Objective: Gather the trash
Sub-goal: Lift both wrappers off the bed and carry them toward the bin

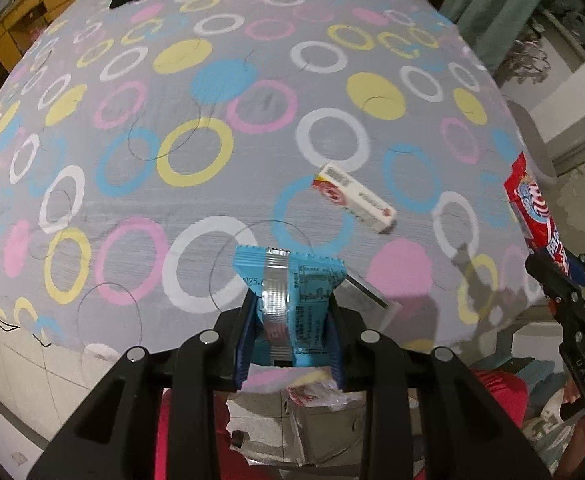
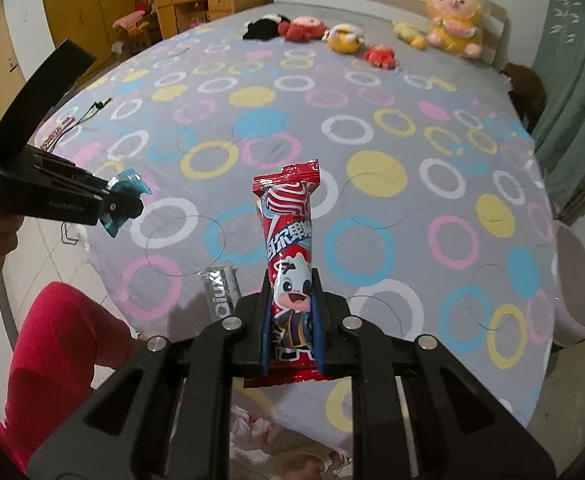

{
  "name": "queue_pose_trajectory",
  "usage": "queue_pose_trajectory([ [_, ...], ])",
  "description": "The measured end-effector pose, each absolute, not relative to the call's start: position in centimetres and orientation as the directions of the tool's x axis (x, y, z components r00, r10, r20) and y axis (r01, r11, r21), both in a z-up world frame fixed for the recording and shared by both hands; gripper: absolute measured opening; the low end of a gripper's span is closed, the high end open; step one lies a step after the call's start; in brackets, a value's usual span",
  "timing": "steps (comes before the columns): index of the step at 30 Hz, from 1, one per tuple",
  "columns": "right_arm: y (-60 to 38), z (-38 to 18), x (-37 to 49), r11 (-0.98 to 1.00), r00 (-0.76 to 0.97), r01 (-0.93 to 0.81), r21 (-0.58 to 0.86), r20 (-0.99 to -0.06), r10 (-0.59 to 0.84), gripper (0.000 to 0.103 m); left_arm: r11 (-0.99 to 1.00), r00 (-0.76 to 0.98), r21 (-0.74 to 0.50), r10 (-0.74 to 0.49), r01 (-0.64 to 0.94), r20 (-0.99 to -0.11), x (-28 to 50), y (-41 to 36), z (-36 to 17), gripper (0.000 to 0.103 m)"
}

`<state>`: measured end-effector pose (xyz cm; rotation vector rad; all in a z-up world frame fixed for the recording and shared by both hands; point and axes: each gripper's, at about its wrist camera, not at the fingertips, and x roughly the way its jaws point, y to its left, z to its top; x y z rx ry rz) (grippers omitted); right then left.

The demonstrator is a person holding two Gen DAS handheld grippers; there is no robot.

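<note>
Wrappers in both grippers, trash left on the bed.

My left gripper (image 1: 290, 312) pinches the blue wrapper (image 1: 288, 280) above the bed (image 1: 196, 80) near edge; my right gripper (image 2: 292, 312) clamps the red wrapper (image 2: 288, 236) upright. Neither is binned yet, I judge. Left to collect: the silver packet (image 2: 220, 292) just beyond the blue wrapper, and the white box (image 1: 354, 196) farther onto the bed, between both grippers.
</note>
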<state>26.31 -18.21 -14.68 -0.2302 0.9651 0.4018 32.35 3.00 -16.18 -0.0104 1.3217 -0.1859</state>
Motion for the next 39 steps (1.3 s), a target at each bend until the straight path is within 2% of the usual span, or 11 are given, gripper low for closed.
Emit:
queue_pose_trajectory([
  [13, -17.0, -11.8, 15.8, 0.903, 0.532, -0.427, -0.039, -0.819, 0.217, 0.016, 0.967, 0.211, -0.151, -0.194, 0.204, -0.958, 23.3, 1.2, -14.7, 0.030],
  [22, -15.9, -9.6, 9.2, 0.901, 0.552, -0.430, -0.064, -0.808, 0.207, 0.016, 0.962, 0.244, -0.135, -0.194, 0.239, -0.950, 18.2, 0.7, -12.6, 0.030],
  [39, -15.8, -11.5, 3.5, 0.912, 0.533, -0.409, -0.010, -0.814, 0.230, 0.016, 0.945, 0.235, -0.157, -0.228, 0.289, -0.945, 13.3, -1.5, -14.4, 0.030],
])
